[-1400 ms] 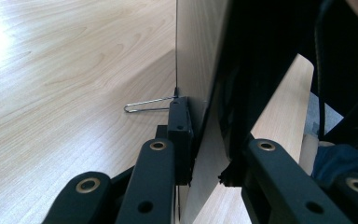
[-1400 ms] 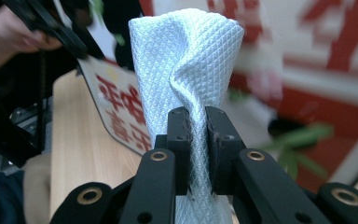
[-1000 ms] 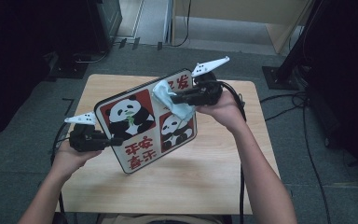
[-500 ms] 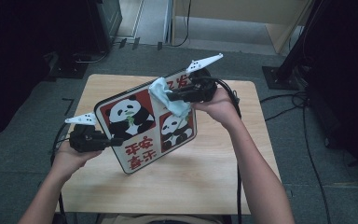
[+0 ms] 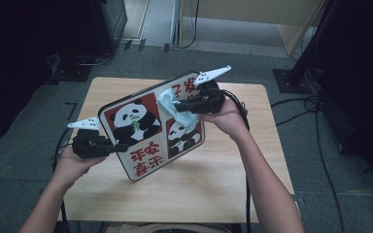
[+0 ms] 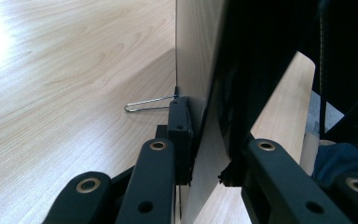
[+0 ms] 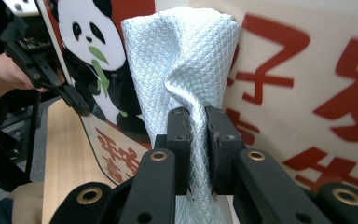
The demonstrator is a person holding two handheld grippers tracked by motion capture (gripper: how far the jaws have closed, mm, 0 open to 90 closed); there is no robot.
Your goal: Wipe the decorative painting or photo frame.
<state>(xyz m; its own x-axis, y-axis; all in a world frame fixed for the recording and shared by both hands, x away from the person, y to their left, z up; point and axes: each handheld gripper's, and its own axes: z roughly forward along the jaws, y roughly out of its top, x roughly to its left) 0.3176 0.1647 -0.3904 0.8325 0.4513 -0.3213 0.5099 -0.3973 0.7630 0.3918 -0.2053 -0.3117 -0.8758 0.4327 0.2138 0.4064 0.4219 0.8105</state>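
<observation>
Propping the panda sign (image 5: 150, 128) on edge above the table (image 5: 213, 184), the left gripper (image 5: 119, 147) clamps its rim so the face stays steady for wiping; the right gripper (image 7: 196, 126) pinches a quilted pale-blue cloth (image 7: 186, 60) against glossy red lettering and cartoon pandas.

High view: fixed above the person's side, looking forward and down; takes in the whole wooden table (image 5: 213, 179), both forearms and the floor beyond it, from well back.

Left gripper view: rides on the left gripper (image 6: 200, 154), looks along its jaws, very close, edge-on to the panda sign board (image 6: 200, 70), tabletop to its left.

Right gripper view: rides on the right gripper (image 7: 196, 135), faces the board's printed side at close range, with the light blue cloth (image 7: 182, 60) up front.

Shared: the board appears in all three; the right gripper view also catches the left gripper at upper left, as the high view does.
</observation>
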